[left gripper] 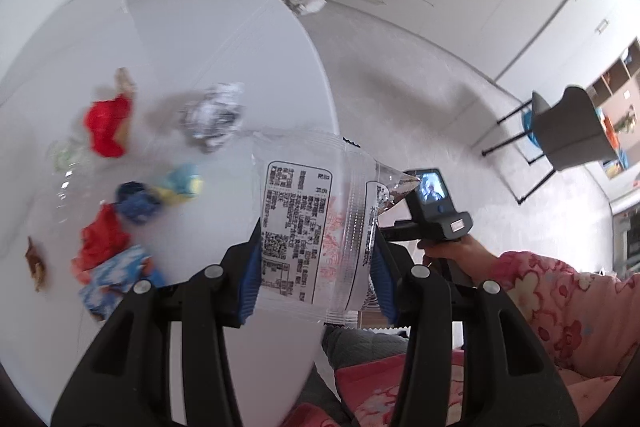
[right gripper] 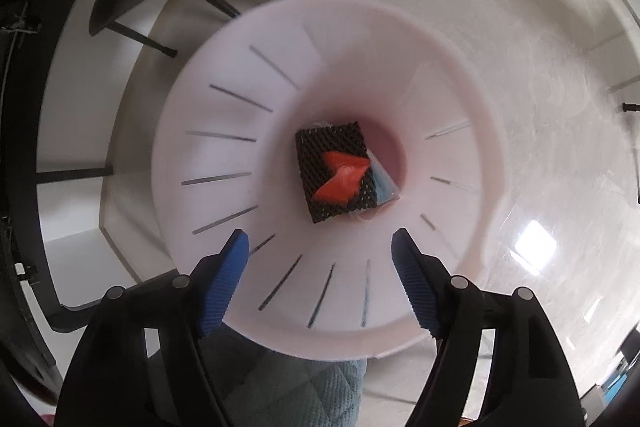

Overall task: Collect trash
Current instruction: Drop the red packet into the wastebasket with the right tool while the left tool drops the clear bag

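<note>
On the left of the left wrist view, bits of trash are lying on the white table (left gripper: 168, 39). A brown scrap (left gripper: 35, 263) is sitting near the table's edge. Two red scraps (left gripper: 107, 126) are lying apart, one higher and one lower. A blue scrap (left gripper: 138, 202) is touching a yellow and blue one (left gripper: 181, 183). A blue and white wrapper (left gripper: 120, 273) is lying just beside the lower red scrap. A crumpled silver ball (left gripper: 214, 115) is sitting further right, near the table's edge.

In the middle, the left gripper (left gripper: 316, 263) is holding a clear bag (left gripper: 316, 227) with black printing. Its blue pads (left gripper: 249, 285) are pressing on both sides of the bag. The bag is hanging over the table's edge.

To the right, the person's hand (left gripper: 460, 253) in a pink flowery sleeve (left gripper: 560, 299) is holding the other tool over the floor. A grey chair (left gripper: 568, 131) is standing far off.

In the right wrist view, the right gripper (right gripper: 320, 279) is pointing down into a white bin (right gripper: 224, 155). Its jaws are standing wide with nothing between them. At the bottom of the bin, a black net piece (right gripper: 316, 147) is lying with a red scrap (right gripper: 342, 177) on top. A blue bit (right gripper: 384, 187) is peeking out just beside them on the right.
</note>
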